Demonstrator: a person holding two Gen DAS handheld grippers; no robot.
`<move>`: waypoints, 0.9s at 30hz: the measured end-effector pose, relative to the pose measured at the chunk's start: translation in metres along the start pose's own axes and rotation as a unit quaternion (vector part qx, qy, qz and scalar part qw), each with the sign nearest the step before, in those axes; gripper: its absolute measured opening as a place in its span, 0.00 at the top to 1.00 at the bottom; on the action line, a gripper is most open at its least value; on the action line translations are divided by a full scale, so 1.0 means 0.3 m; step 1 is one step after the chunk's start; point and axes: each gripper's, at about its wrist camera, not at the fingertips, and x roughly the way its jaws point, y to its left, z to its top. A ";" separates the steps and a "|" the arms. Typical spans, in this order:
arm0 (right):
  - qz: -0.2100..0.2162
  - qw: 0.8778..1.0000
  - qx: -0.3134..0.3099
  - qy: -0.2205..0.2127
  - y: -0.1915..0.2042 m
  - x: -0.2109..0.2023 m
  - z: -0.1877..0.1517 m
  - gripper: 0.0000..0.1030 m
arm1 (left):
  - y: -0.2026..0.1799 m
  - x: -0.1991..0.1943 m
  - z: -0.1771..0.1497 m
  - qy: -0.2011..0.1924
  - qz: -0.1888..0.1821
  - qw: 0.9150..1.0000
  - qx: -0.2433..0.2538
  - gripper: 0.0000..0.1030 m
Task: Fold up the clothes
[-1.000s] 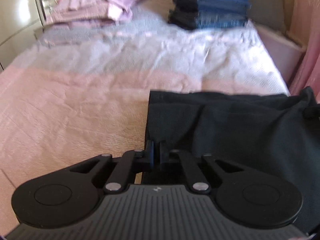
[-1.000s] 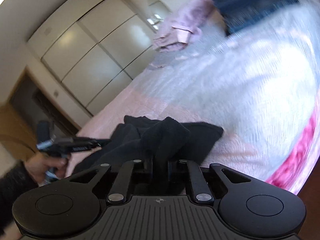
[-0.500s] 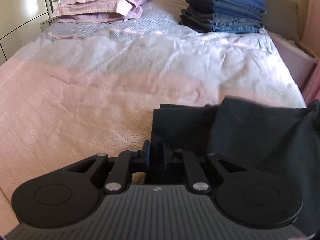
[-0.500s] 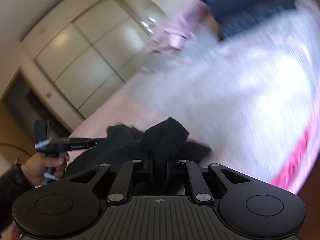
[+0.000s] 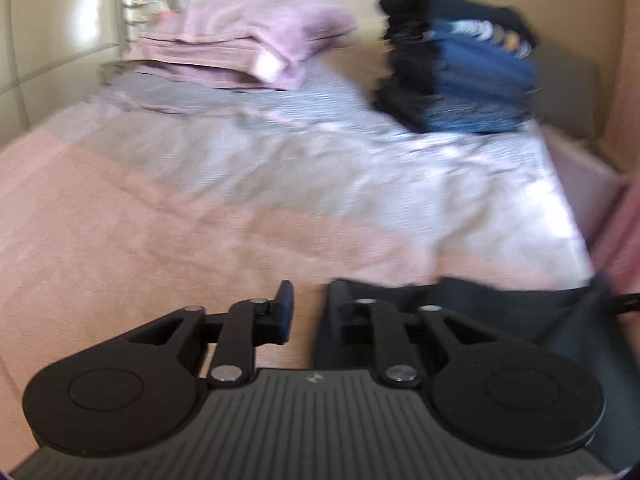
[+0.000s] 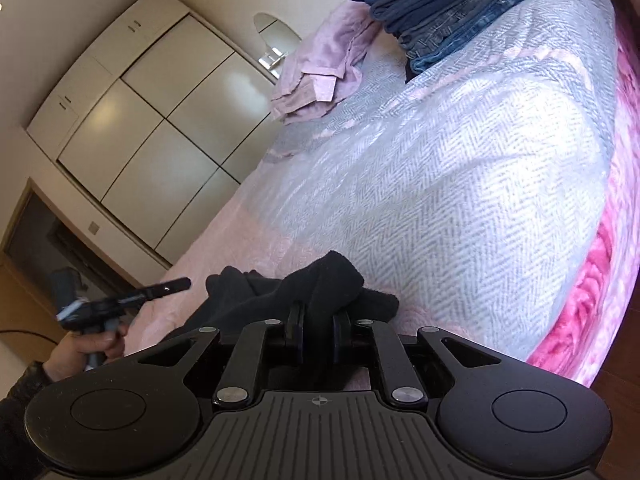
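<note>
A black garment lies at the near edge of the pink-and-grey bedspread. My left gripper stands just off the garment's left edge. Its jaws are opening, and only bedspread shows between them. The right finger lies against the cloth's edge. In the right wrist view my right gripper is shut on a raised fold of the black garment. The left gripper shows there at the left, held in a hand, beside the cloth.
A tall stack of folded jeans and dark clothes stands at the far right of the bed, and a pile of lilac cloth at the far left. White wardrobe doors line the left wall. A bright pink blanket hangs over the bed's right side.
The left gripper was shut on the garment's left edge; its jaws have spread and let the cloth go, and it has drawn back a little. The right gripper keeps its hold on the fold.
</note>
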 end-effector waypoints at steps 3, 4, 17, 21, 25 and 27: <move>0.011 1.000 0.016 -0.009 0.003 -0.026 -0.002 0.82 | -0.070 0.054 0.001 0.026 -0.038 0.999 0.020 0.64; 0.013 1.000 0.017 -0.010 0.008 -0.027 -0.003 0.79 | -0.092 0.088 -0.005 0.041 -0.045 0.998 0.027 0.64; 0.000 0.999 -0.033 -0.009 0.027 0.019 0.016 0.96 | -0.103 0.170 -0.066 0.009 -0.012 0.999 0.029 0.99; -0.005 1.000 0.003 -0.003 -0.043 0.039 -0.005 0.96 | -0.096 0.234 -0.106 0.026 0.000 0.999 0.022 0.98; -0.013 1.000 -0.016 -0.010 -0.037 0.011 0.022 0.95 | -0.073 0.213 -0.077 0.025 0.011 1.000 -0.001 0.98; -0.014 1.000 -0.006 -0.008 -0.045 0.000 0.035 0.94 | -0.068 0.167 -0.061 0.017 0.023 1.000 -0.003 0.98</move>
